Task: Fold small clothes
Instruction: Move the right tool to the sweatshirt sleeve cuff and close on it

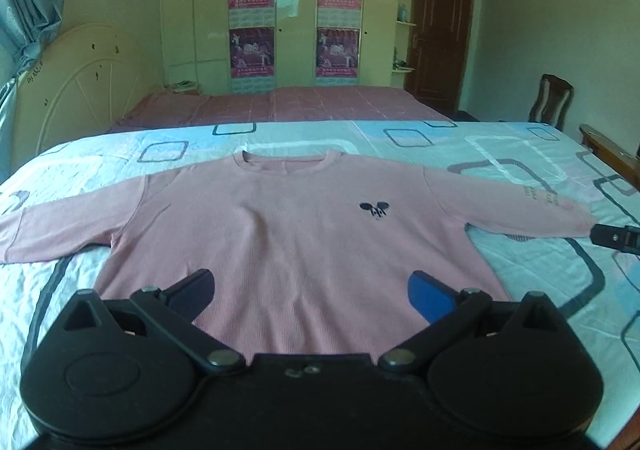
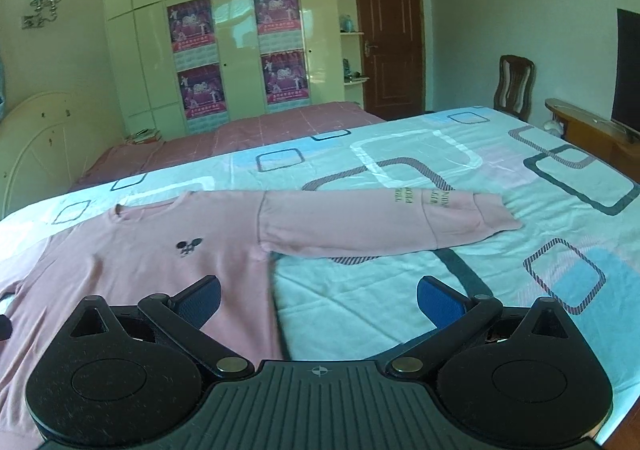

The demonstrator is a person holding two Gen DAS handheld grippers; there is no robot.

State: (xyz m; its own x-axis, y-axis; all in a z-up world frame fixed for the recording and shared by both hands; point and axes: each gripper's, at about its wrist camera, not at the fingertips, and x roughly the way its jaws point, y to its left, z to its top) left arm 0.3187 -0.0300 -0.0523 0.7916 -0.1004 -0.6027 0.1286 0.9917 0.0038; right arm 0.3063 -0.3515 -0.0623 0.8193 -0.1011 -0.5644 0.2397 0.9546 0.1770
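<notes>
**Pink sweatshirt spread flat, both grippers empty above it**

Blue-padded left gripper [image 1: 310, 286]: jaws spread wide, nothing between them, poised over the lower middle of the pink sweatshirt [image 1: 296, 234], close to the hem. Probably centred there to square up on the whole garment before choosing an edge.

Right gripper [image 2: 318, 288]: likewise released and empty, straddling the shirt's right side edge, one pad over cloth, the other over the bedspread [image 2: 460, 153]. Seemingly placed for a reach toward the side seam or the right sleeve [image 2: 360, 226]. Glimpsed at the edge of the left wrist view near that sleeve's cuff; contact impossible to judge.

Further out, the shirt itself:
- Lying front up on the bedspread, collar [image 1: 286, 161] at the far end, small dark emblem [image 1: 374, 209] on the chest.
- Both sleeves stretched straight out sideways, left sleeve [image 1: 60, 226] mirroring the right, with dark lettering near the right cuff.
- Laid out this way, presumably, so that each sleeve can be carried across the chest in one clean move.

Beneath, pale blue and white cloth printed with rounded squares, fairly smooth, serving as the folding surface. Beyond, a second bed [image 1: 280, 105] under a pinkish cover and a cream wardrobe [image 1: 296, 9] hung with posters.

No fold begun, by the look of it. Likely first step: pinch a cuff, bring the sleeve inward. Soft knit, apt to drag and rumple if pulled rather than lifted.
</notes>
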